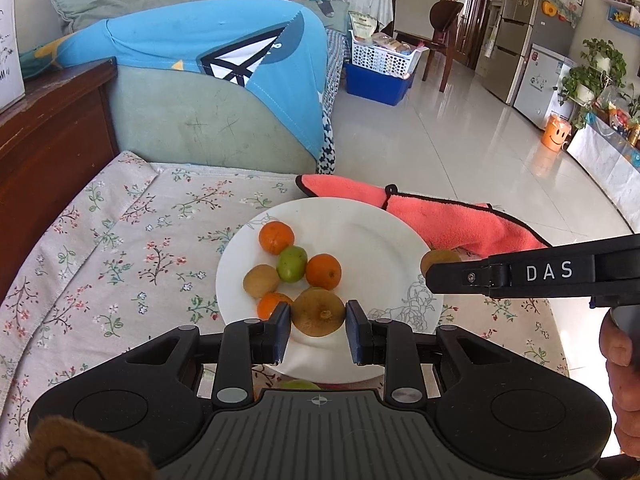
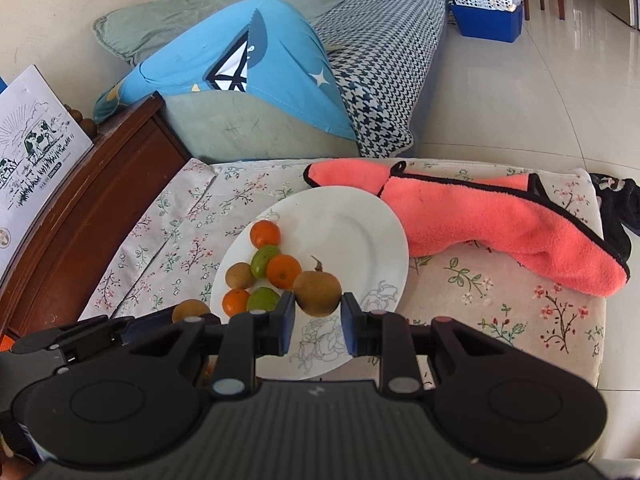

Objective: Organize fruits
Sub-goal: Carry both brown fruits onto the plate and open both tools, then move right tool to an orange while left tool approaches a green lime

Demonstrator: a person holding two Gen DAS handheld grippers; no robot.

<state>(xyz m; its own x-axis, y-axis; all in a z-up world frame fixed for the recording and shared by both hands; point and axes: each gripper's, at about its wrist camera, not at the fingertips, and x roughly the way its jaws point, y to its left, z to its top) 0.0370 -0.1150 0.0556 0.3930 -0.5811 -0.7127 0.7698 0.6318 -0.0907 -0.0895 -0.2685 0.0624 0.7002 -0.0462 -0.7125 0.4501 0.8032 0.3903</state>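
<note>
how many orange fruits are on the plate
3 on the white plate: one at the far left edge, one mid-cluster, one nearest the left gripper. Others may be hidden.

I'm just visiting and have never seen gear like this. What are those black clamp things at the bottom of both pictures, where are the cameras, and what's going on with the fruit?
There is no robot here: a person holds two hand-operated clamps, each with a camera looking along its two fingers. One picture comes from the left gripper, the other from the right gripper. Each is closed on a brown kiwi: the left kiwi and the right kiwi. Below them a white plate sits on a flowered cloth, holding three oranges, two green fruits and another kiwi. A pink towel lies beside the plate. In the left view the right clamp enters from the side, with the person's hand at the edge.
</note>
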